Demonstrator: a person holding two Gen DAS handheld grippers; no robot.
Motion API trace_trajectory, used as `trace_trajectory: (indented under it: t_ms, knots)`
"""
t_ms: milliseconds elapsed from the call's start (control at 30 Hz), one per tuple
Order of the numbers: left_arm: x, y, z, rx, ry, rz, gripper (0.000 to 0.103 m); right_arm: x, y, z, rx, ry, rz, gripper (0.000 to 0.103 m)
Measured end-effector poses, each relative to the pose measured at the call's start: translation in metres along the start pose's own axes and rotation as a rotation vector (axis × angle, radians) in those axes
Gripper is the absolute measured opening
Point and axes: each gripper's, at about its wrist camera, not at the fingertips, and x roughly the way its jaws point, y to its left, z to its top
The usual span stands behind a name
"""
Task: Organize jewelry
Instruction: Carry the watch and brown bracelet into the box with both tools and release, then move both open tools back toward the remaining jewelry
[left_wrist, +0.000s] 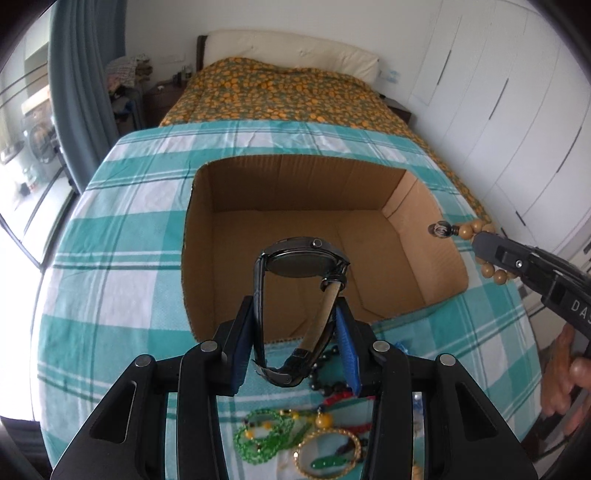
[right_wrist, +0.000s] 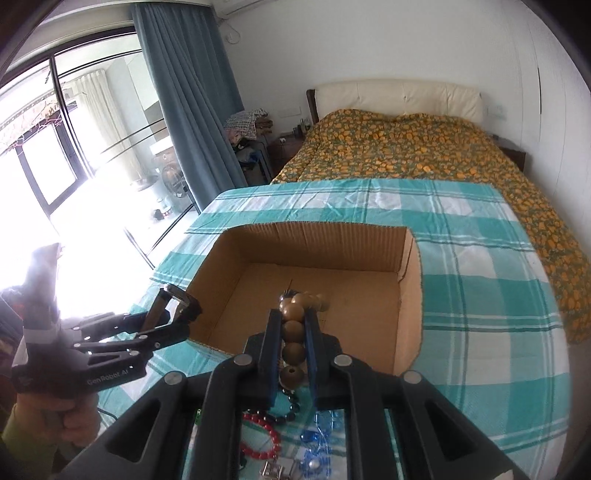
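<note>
My left gripper (left_wrist: 295, 325) is shut on a black wristwatch (left_wrist: 301, 264) and holds it above the near edge of an open cardboard box (left_wrist: 207, 229). My right gripper (right_wrist: 293, 328) is shut on a tan wooden bead bracelet (right_wrist: 293, 330) over the box's near rim (right_wrist: 408, 295). The right gripper (left_wrist: 484, 242) shows at the box's right side in the left wrist view, beads (left_wrist: 467, 230) hanging from it. The left gripper (right_wrist: 173, 306) shows at the box's left corner in the right wrist view. The box looks empty inside.
The box sits on a teal checked cloth (left_wrist: 122, 236). Loose jewelry lies near me: green beads (left_wrist: 258, 439), a gold bangle (left_wrist: 328, 454), red beads (right_wrist: 266, 432), black beads (right_wrist: 288, 404), blue crystals (right_wrist: 317, 435). A bed with an orange-patterned cover (right_wrist: 406, 147) lies beyond.
</note>
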Motion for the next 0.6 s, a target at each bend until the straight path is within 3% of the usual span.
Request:
trace_trajectory:
  t_ms: [133,267,300,333,367,400,600]
  knots:
    - [0.035,-0.001,0.004,-0.002,0.053,0.019,0.042,0.043,-0.007,-0.003,0.002,0.069,0.001,0.012]
    - [0.054,-0.007,0.000,0.022,0.079,0.041,0.047,0.063,-0.013,-0.012,0.003,0.085,0.009,0.015]
    - [0.055,-0.008,-0.002,0.027,0.078,0.057,0.051,0.064,-0.014,-0.015,0.011,0.085,0.007,0.018]
    - [0.053,-0.008,-0.005,0.031,0.075,0.079,0.063,0.063,-0.015,-0.017,0.022,0.083,0.005,0.026]
    - [0.048,-0.008,-0.008,0.034,0.061,0.089,0.069,0.060,-0.018,-0.021,0.034,0.075,0.004,0.043]
    - [0.041,-0.008,-0.012,0.036,0.038,0.090,0.077,0.055,-0.020,-0.024,0.044,0.060,0.003,0.049]
    - [-0.016,-0.002,-0.048,0.060,-0.059,0.104,0.091,0.004,-0.018,-0.055,-0.021,-0.012,-0.044,0.049]
